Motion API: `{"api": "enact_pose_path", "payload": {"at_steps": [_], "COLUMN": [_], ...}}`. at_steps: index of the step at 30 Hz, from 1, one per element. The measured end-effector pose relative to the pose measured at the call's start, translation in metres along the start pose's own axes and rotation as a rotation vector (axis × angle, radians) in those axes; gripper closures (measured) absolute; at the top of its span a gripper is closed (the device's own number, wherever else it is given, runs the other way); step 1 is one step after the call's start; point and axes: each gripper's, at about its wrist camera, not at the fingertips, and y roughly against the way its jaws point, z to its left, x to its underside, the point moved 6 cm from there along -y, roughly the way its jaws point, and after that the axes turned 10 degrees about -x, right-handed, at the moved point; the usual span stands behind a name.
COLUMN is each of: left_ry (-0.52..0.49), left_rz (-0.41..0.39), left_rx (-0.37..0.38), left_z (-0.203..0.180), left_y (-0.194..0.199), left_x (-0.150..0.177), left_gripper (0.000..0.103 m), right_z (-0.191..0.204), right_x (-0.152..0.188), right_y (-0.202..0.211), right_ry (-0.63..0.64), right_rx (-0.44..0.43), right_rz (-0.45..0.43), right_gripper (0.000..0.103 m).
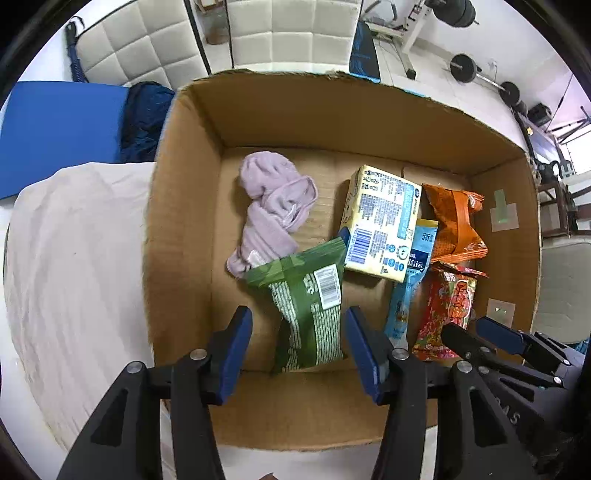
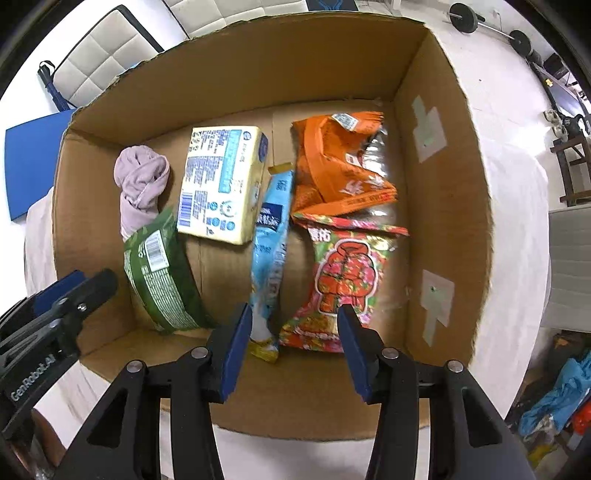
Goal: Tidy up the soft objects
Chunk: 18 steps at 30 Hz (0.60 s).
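An open cardboard box (image 1: 184, 229) (image 2: 443, 206) holds a lilac cloth (image 1: 271, 206) (image 2: 140, 184), a green snack bag (image 1: 310, 314) (image 2: 162, 280), a yellow carton (image 1: 382, 221) (image 2: 221, 184), a light-blue packet (image 1: 410, 288) (image 2: 271, 254), an orange bag (image 1: 456, 225) (image 2: 340, 162) and a red floral bag (image 1: 445, 310) (image 2: 343, 280). My left gripper (image 1: 299, 328) is open and empty above the green bag. My right gripper (image 2: 295, 325) is open and empty above the red floral bag and the blue packet; it also shows in the left wrist view (image 1: 476, 332).
The box stands on a table under a white cloth (image 1: 62, 280). A blue mat (image 1: 55, 129) lies to the left. White padded chairs (image 1: 280, 33) stand behind. Barbell weights (image 1: 480, 74) lie on the floor at the back right.
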Motion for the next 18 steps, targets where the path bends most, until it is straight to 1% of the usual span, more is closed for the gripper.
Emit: {"api": "enact_pose_path", "payload": {"at_steps": [3, 5, 6, 7, 8, 9, 11, 12, 13, 14, 15, 16, 18], "left_ry": [0.009, 0.009, 0.008, 0.007, 0.005, 0.005, 0.011, 0.013, 0.018, 0.023, 0.026, 0.030, 0.038], "left_rz": [-0.034, -0.061, -0.075, -0.087, -0.098, -0.111, -0.129, -0.133, -0.136, -0.140, -0.144, -0.146, -0.155], "left_rx": [-0.016, -0.032, -0.038, -0.046, -0.051, -0.054, -0.061, -0.061, -0.060, -0.063, -0.070, -0.075, -0.076], "left_z": [0.003, 0.005, 0.005, 0.005, 0.004, 0.003, 0.004, 0.004, 0.004, 0.005, 0.006, 0.007, 0.009], "left_y": [0.007, 0.014, 0.017, 0.019, 0.020, 0.022, 0.025, 0.026, 0.027, 0.029, 0.030, 0.031, 0.035], "left_x": [0.011, 0.018, 0.021, 0.024, 0.025, 0.026, 0.027, 0.027, 0.028, 0.028, 0.028, 0.028, 0.028], "left_gripper": [0.053, 0.048, 0.044, 0.035, 0.032, 0.024, 0.018, 0.010, 0.007, 0.006, 0.004, 0.002, 0.002], "right_z": [-0.003, -0.003, -0.002, 0.001, 0.001, 0.000, -0.001, -0.001, -0.001, -0.001, -0.001, -0.001, -0.002], "right_x": [0.006, 0.009, 0.011, 0.015, 0.016, 0.018, 0.021, 0.022, 0.023, 0.024, 0.024, 0.024, 0.024], "right_y": [0.003, 0.006, 0.008, 0.012, 0.015, 0.017, 0.024, 0.029, 0.032, 0.034, 0.036, 0.038, 0.042], "right_ry": [0.022, 0.039, 0.044, 0.048, 0.052, 0.055, 0.058, 0.061, 0.066, 0.066, 0.064, 0.064, 0.059], "right_rx": [0.030, 0.049, 0.050, 0.053, 0.054, 0.052, 0.067, 0.075, 0.076, 0.082, 0.088, 0.085, 0.087], "right_rz": [-0.011, -0.021, -0.028, -0.035, -0.043, -0.050, -0.068, -0.075, -0.083, -0.087, -0.091, -0.096, -0.106], "right_gripper": [0.052, 0.051, 0.043, 0.031, 0.025, 0.019, 0.016, 0.016, 0.014, 0.011, 0.002, 0.000, 0.000]}}
